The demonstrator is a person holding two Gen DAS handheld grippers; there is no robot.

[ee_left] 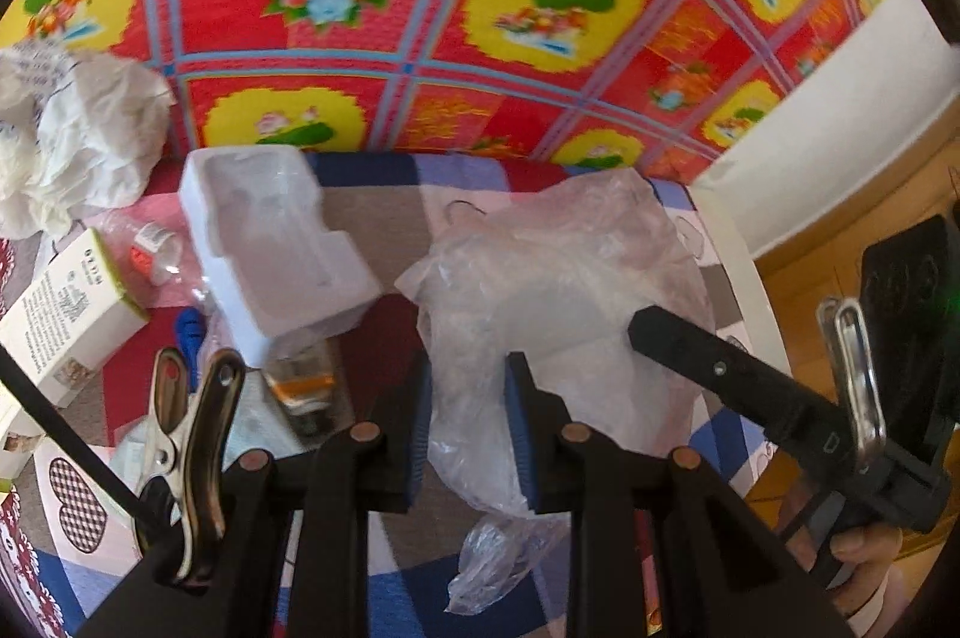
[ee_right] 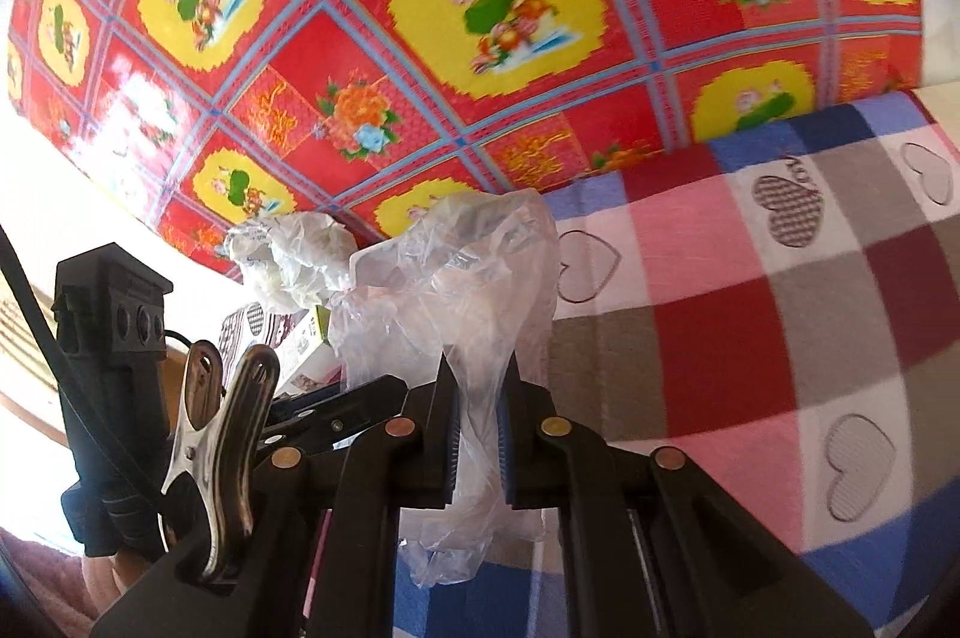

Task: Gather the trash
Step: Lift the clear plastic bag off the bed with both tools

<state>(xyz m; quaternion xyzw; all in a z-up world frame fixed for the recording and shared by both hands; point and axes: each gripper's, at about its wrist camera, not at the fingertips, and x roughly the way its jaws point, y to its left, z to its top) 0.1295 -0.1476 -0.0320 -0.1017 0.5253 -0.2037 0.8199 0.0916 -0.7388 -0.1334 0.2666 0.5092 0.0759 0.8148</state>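
Observation:
A clear, crumpled plastic bag [ee_left: 558, 290] hangs above the checked blanket, held from two sides. My left gripper [ee_left: 471, 428] is shut on its lower edge, with film bunched between the blue pads and a tail drooping below. My right gripper [ee_right: 480, 428] is shut on another part of the same bag [ee_right: 456, 290], which rises in front of it. The right gripper [ee_left: 645, 332] comes in from the right in the left wrist view. The left gripper [ee_right: 390, 389] shows low on the left in the right wrist view.
On the checked heart blanket [ee_right: 750, 314] lie a white foam packing insert [ee_left: 270, 242], crumpled white paper [ee_left: 72, 128], a white-and-green box [ee_left: 66, 320], a small glass bottle [ee_left: 306, 386] and a small packet [ee_left: 150, 248]. Beyond them is a red floral mat [ee_left: 540, 8].

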